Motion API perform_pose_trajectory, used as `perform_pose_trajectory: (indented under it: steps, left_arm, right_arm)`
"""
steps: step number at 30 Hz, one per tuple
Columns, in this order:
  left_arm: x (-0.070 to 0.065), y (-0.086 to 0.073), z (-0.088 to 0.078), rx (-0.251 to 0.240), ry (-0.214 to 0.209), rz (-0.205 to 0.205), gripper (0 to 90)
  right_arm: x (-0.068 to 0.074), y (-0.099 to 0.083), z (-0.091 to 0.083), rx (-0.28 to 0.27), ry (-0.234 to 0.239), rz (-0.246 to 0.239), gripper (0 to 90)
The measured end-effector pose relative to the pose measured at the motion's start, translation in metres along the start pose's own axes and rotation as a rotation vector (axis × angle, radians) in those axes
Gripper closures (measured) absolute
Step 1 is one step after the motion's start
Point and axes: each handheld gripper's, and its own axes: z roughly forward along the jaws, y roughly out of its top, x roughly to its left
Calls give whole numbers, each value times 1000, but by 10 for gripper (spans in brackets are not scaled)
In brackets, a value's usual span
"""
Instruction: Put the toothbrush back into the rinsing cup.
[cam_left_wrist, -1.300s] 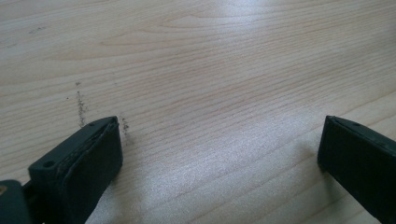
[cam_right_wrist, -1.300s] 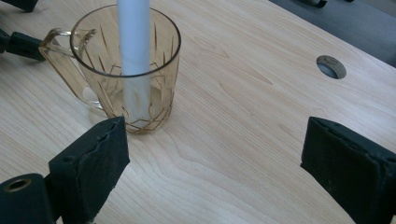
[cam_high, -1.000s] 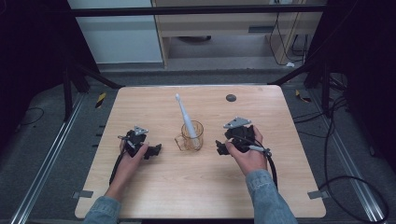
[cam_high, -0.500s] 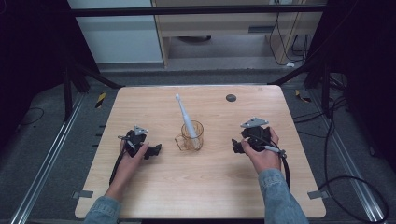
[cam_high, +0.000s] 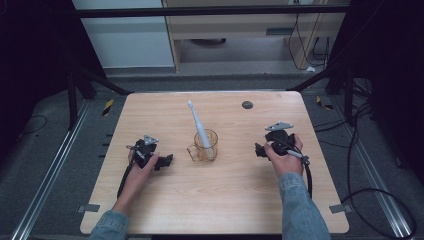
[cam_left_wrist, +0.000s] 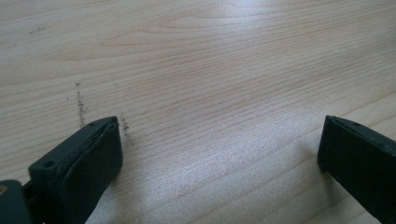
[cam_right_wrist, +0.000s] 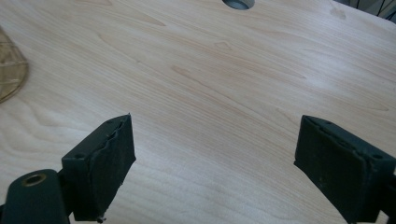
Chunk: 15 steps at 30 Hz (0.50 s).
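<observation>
A white toothbrush (cam_high: 197, 122) stands tilted in an amber glass mug (cam_high: 205, 145) mid-table (cam_high: 165, 200), head leaning away from the person. The left gripper (cam_high: 161, 162) and right gripper (cam_high: 260, 150) rest either side of the mug, fingers spread wide — nothing between them (bare wood alone). Any reach for the brush should probably take the shaft above the rim — steadying the mug, which looks tippable.

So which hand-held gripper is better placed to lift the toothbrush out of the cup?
Left hand-held gripper, probably: open, nearer the cup, and the toothbrush leans toward its side. The right hand-held gripper, also open, sits farther off.
</observation>
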Motion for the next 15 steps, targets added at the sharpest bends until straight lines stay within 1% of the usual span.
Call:
perform_pose_trajectory:
  steps: [1, 2, 3, 5, 6, 8, 9, 10, 11, 12, 13, 15]
  left_arm:
    - [0, 0, 0, 0, 0, 0, 0]
    - [0, 0, 0, 0, 0, 0, 0]
    - [0, 0, 0, 1, -1, 1, 0]
    - [0, 0, 0, 1, 0, 2, 0]
    - [0, 0, 0, 1, 0, 2, 0]
    - [0, 0, 0, 1, 0, 2, 0]
    - [0, 0, 0, 1, 0, 2, 0]
    - [0, 0, 0, 1, 0, 2, 0]
    - [0, 0, 0, 1, 0, 2, 0]
    - [0, 0, 0, 1, 0, 2, 0]
    - [0, 0, 0, 1, 0, 2, 0]
    - [0, 0, 0, 1, 0, 2, 0]
  right_arm:
    - [-2, -1, 7, 8, -7, 8, 129]
    - [-2, -1, 12, 17, -10, 14, 129]
    - [-2, -1, 12, 17, -10, 14, 129]
    - [-5, -3, 23, 31, -16, 27, 131]
    - [-5, -3, 23, 31, -16, 27, 131]
    - [-8, -3, 31, 20, -19, 49, 137]
    - [-9, -3, 33, 13, -18, 60, 139]
    - [-9, -3, 33, 13, -18, 60, 139]
    - [-12, -3, 37, 1, -17, 85, 141]
    - [-12, -3, 37, 1, -17, 85, 141]
    - [-15, -5, 43, 2, -12, 111, 142]
    - [-17, -7, 49, 12, -12, 127, 140]
